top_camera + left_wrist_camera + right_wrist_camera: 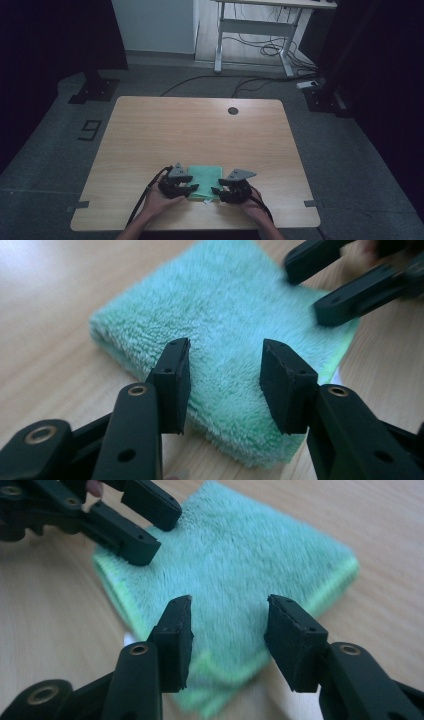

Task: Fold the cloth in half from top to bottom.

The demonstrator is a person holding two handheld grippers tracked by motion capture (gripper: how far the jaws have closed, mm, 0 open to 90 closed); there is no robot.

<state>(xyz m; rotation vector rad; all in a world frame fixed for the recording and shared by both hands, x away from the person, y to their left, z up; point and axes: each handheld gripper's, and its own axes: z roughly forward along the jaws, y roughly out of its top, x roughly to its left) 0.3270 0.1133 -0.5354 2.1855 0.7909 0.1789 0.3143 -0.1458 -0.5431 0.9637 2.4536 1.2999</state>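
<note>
Where the person's forearms came in at the near table edge, each hand held a gripper low over a folded mint-green fleecy cloth [204, 179]. The left gripper [192, 188] stood at the cloth's near-left corner, jaws parted to a middling gap, nothing pinched; in the left gripper view the pile showed bare between the pads. The right gripper [216, 190] sat at the near-right corner, jaws likewise half spread and empty, a loose folded corner below them in the right gripper view.

The cloth lay flat on the pale wooden table [150, 130], near the front edge, roughly centred. Judged soft, light, limp, not fragile; layers likely to slide apart. Best hold: the stacked edges at each near corner, pinching all layers together.

Farther off: a round dark grommet [233, 110] near the table's far edge, then grey floor.
</note>
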